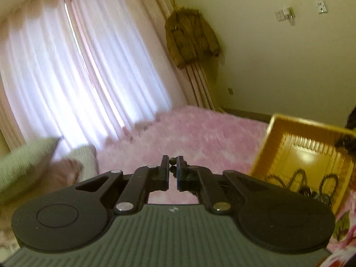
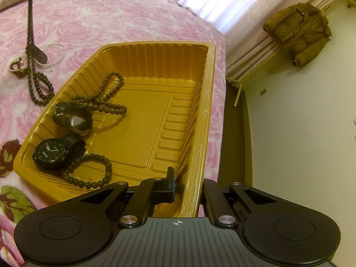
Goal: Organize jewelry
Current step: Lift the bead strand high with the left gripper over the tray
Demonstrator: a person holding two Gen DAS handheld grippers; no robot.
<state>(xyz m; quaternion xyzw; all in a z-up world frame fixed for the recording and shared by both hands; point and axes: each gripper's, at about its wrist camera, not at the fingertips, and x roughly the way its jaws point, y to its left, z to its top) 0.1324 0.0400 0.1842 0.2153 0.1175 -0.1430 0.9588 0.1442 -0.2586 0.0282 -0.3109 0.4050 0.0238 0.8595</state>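
A gold plastic tray (image 2: 200,102) lies on the pink bed; it also shows in the left wrist view (image 1: 267,146). In it lie two dark watches (image 2: 50,153) (image 2: 73,116) and two dark bead strands (image 2: 89,173) (image 2: 106,98). My right gripper (image 2: 187,182) is shut on the tray's near right wall, one finger inside and one outside. My left gripper (image 1: 173,166) is shut on a dark bead strand (image 1: 172,164), raised above the bed. That strand hangs down in the right wrist view (image 2: 30,22), its lower end (image 2: 42,89) on the blanket left of the tray.
A white pearl bracelet (image 2: 55,53) and a small mixed bracelet (image 2: 19,67) lie on the pink rose blanket (image 2: 111,15) left of the tray. A pillow (image 1: 24,166) lies at the bed's far end. The bed edge and floor (image 2: 300,144) are to the right.
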